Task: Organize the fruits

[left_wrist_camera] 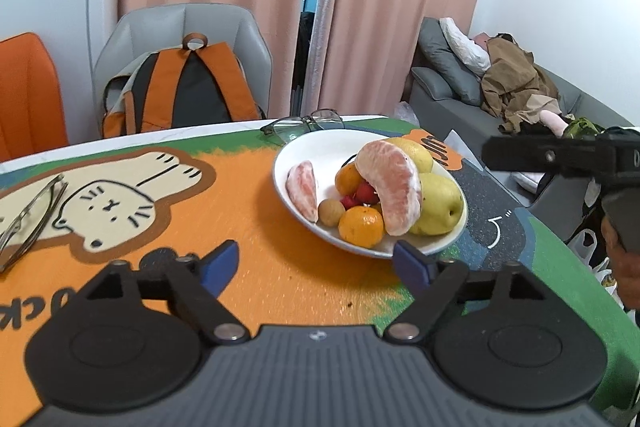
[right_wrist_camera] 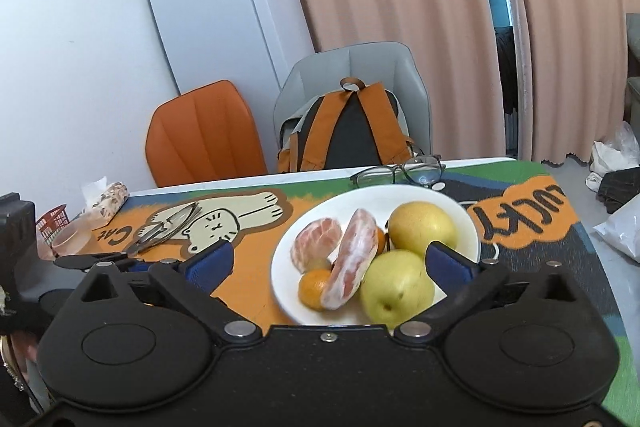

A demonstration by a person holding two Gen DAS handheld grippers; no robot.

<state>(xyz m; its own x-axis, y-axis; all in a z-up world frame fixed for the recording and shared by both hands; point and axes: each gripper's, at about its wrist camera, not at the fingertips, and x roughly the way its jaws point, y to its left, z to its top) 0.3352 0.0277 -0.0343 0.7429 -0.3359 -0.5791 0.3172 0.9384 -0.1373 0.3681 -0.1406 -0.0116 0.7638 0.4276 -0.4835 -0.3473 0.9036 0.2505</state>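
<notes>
A white plate point(left_wrist_camera: 316, 147) on the cat-print mat point(left_wrist_camera: 240, 195) holds a long peeled pomelo segment point(left_wrist_camera: 394, 187), a smaller one point(left_wrist_camera: 302, 191), two tangerines point(left_wrist_camera: 361, 225), two yellow pears point(left_wrist_camera: 438, 205), a longan point(left_wrist_camera: 331, 213) and red cherries point(left_wrist_camera: 362, 193). My left gripper point(left_wrist_camera: 316, 259) stands open just short of the plate's near rim, with nothing between its fingers. In the right wrist view the same plate point(right_wrist_camera: 360, 195) lies straight ahead. My right gripper point(right_wrist_camera: 330, 259) is wide open over its near side, and its right pad stands next to the front pear point(right_wrist_camera: 396, 291) without pressing on it.
One pair of glasses point(left_wrist_camera: 304, 125) lies behind the plate and another point(left_wrist_camera: 28, 215) at the mat's left. A backpack point(left_wrist_camera: 184, 87) sits on a grey chair beside an orange chair point(left_wrist_camera: 28, 91). A sofa point(left_wrist_camera: 448, 99) is at the right. A fridge point(right_wrist_camera: 224, 27) stands by the wall.
</notes>
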